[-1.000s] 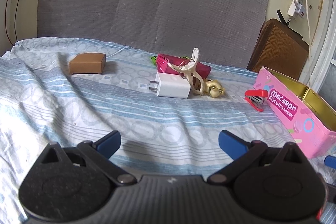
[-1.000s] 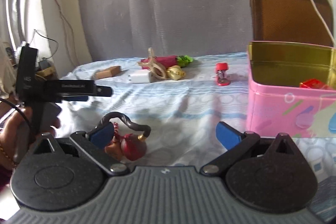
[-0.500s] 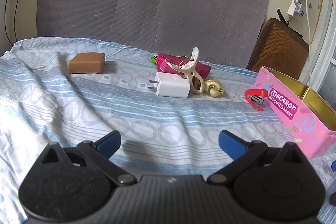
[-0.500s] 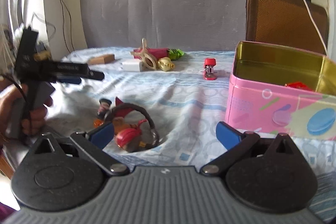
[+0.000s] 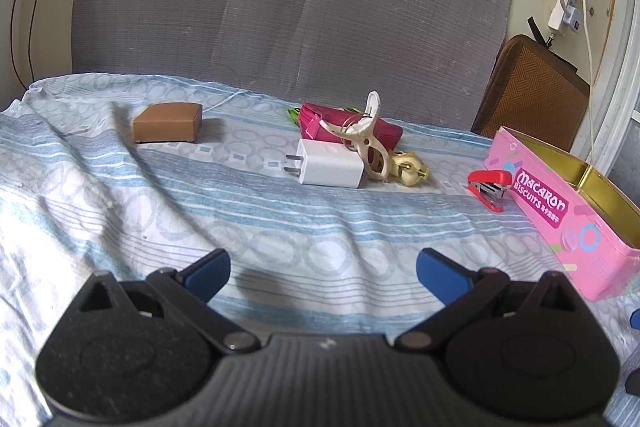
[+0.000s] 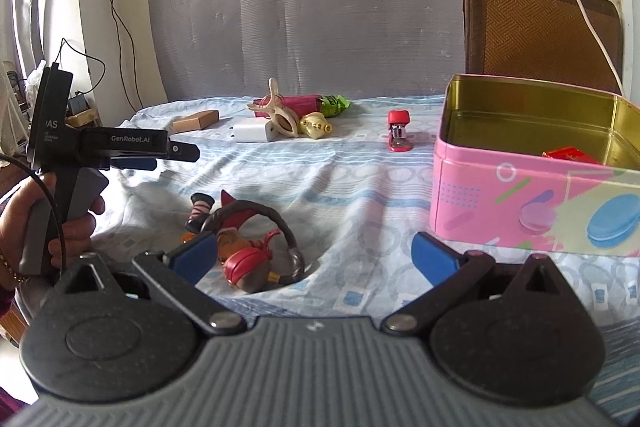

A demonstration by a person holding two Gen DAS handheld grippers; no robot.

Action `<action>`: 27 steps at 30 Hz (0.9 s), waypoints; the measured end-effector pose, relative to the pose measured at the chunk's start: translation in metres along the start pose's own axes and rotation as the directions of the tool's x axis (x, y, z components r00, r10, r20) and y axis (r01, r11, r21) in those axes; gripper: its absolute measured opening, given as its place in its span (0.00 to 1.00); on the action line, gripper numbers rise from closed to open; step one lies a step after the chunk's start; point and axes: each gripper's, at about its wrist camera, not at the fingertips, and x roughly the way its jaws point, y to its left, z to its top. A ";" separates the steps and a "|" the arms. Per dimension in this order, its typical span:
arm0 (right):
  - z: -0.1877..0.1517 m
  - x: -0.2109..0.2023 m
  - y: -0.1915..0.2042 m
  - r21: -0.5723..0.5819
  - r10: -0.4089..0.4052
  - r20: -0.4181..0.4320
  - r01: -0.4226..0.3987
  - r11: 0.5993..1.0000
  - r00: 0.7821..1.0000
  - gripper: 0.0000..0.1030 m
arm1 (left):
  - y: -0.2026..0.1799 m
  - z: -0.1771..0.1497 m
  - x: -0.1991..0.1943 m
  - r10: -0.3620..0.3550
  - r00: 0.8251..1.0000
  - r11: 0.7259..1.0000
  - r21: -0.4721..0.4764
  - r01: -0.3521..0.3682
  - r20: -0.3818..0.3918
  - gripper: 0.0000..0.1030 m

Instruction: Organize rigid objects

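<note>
**Rigid objects scattered on the bedsheet, pink tin standing open**

Rigid objects lie spread over a blue-and-white patterned bedsheet (image 5: 120, 195), and both claws hang above it with their blue pads spread wide, gripping nothing.

The left gripper (image 5: 323, 269) faces a small cluster well ahead of its fingertips. Straight ahead is a white plug adapter (image 5: 330, 169), boxy, lying flat with its two metal prongs pointing left. Touching its right end is a cream plastic clothes peg (image 5: 366, 143), tilted up with a wire spring through its middle. Behind both lies a dark red pouch (image 5: 380, 131), with a bit of green wrapper (image 5: 291, 115) showing at its left end. Just right of the peg sits a small gold trinket (image 5: 410, 169), rounded and shiny. Far ahead to the left, apart from the cluster, is a brown cardboard box (image 5: 167, 121), flat and closed. Ahead to the right, a red mini stapler (image 5: 489, 185) lies just beside the pink biscuit tin (image 5: 560, 211), lidless, gold inside, lettered "Macaron Biscuits".

The right gripper (image 6: 314, 255) hovers over a small figurine (image 6: 244, 247) lying on its side just ahead of the left pad: red cap, reddish clothing, a dark curved loop arching over it. The tin stands ahead and right of this claw, with a red item (image 6: 570, 155) inside near its far right wall. To the left, a hand (image 6: 60, 227) holds the other black gripper.
</note>
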 end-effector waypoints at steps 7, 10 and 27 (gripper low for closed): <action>-0.001 0.002 0.001 -0.003 -0.004 -0.007 0.004 1.000 1.000 1.00 | 0.001 0.001 0.000 -0.007 1.000 1.000 -0.002 0.007 0.001 0.99; -0.002 0.003 0.002 -0.009 -0.005 -0.010 0.005 1.000 1.000 1.00 | 0.001 0.001 -0.001 -0.010 1.000 1.000 -0.003 0.010 0.001 0.99; -0.003 0.010 0.010 -0.052 0.043 -0.043 -0.045 0.998 0.998 1.00 | -0.023 0.000 -0.018 -0.275 0.952 0.960 0.010 0.279 -0.133 0.90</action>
